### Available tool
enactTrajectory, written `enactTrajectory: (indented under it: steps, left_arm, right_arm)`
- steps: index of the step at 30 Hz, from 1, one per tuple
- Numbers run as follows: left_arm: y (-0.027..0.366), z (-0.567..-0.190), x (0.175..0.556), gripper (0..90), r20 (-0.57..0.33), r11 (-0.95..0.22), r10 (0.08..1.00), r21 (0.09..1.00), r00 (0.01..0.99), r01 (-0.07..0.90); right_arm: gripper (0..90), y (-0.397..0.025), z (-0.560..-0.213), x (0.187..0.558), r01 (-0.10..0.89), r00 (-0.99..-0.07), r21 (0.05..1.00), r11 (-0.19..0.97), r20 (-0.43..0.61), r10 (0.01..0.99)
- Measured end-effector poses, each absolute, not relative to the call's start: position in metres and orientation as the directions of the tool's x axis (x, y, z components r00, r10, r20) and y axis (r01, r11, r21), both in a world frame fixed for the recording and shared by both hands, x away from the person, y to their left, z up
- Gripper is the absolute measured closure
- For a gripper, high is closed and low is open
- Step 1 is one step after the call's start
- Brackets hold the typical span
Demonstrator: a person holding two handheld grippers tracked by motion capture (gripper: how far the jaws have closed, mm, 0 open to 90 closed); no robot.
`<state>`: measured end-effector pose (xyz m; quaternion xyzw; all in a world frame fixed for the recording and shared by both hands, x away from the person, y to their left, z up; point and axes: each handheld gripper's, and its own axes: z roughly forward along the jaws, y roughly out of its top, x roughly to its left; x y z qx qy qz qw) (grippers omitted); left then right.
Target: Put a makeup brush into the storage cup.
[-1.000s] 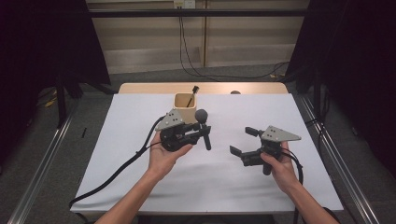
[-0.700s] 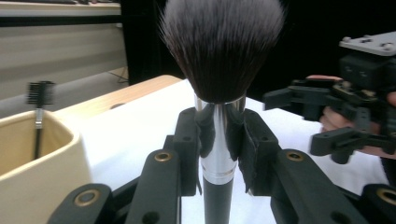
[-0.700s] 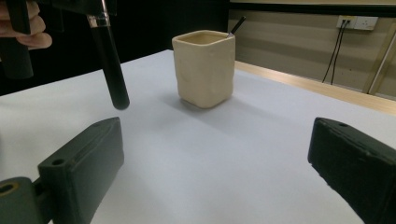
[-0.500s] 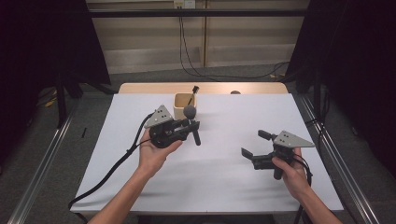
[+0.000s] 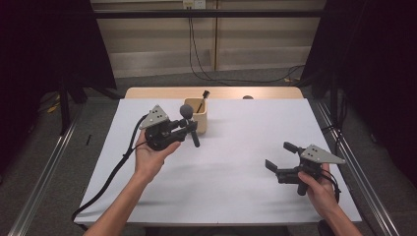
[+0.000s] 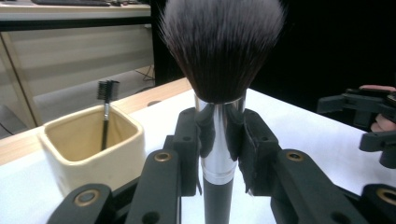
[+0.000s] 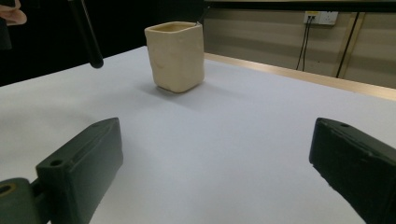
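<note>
My left gripper [image 5: 184, 129] is shut on a makeup brush [image 5: 190, 125] with a dark fluffy head and black handle, held above the table just left of a cream square cup [image 5: 196, 116]. In the left gripper view the brush [image 6: 219, 60] stands upright, clamped at its silver ferrule between the pads [image 6: 252, 144]. The cup [image 6: 91, 151] holds a small black spoolie brush [image 6: 107, 109]. My right gripper [image 5: 280, 157] is open at the table's right front, nothing between its jaws. In the right gripper view the cup [image 7: 176, 56] stands ahead and to the left.
The white table [image 5: 236, 162] has a wooden strip [image 5: 216, 92] along its far edge. A small dark object [image 5: 247, 97] lies on that strip. The left gripper's cable [image 5: 110, 179] trails off the front left edge. Metal rails run along both sides of the table.
My left gripper has carried the brush to the left and back, toward the cup. My right gripper has drawn away to the right front of the table, still open.
</note>
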<state>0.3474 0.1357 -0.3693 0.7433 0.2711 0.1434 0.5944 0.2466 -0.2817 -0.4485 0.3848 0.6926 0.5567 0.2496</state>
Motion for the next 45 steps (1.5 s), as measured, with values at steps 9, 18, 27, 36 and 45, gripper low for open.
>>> enactTrajectory:
  steps: [9,18,27,36,45]
  left_arm:
    - [0.147,-0.358,0.355,71.0,-0.127,-0.103,0.605,0.966,0.786,0.236]
    - [0.158,-0.347,0.365,71.0,-0.091,-0.127,0.624,0.968,0.776,0.215]
    - [0.148,-0.333,0.378,71.0,-0.096,-0.130,0.614,0.967,0.783,0.220]
    - [0.139,-0.323,0.395,71.0,-0.079,-0.121,0.619,0.973,0.782,0.194]
    - [0.133,-0.322,0.416,70.9,-0.060,-0.129,0.646,0.974,0.761,0.187]
  right_arm:
    - [1.8,-0.293,-0.449,0.238,0.258,-0.564,0.962,0.086,0.078,0.822]
    - [1.7,-0.294,-0.452,0.233,0.274,-0.551,0.959,0.067,0.100,0.829]
    - [0.9,-0.297,-0.452,0.228,0.253,-0.560,0.964,0.079,0.079,0.825]
    - [0.6,-0.298,-0.453,0.228,0.263,-0.555,0.963,0.063,0.097,0.826]
    - [0.4,-0.298,-0.453,0.229,0.263,-0.554,0.963,0.058,0.101,0.826]
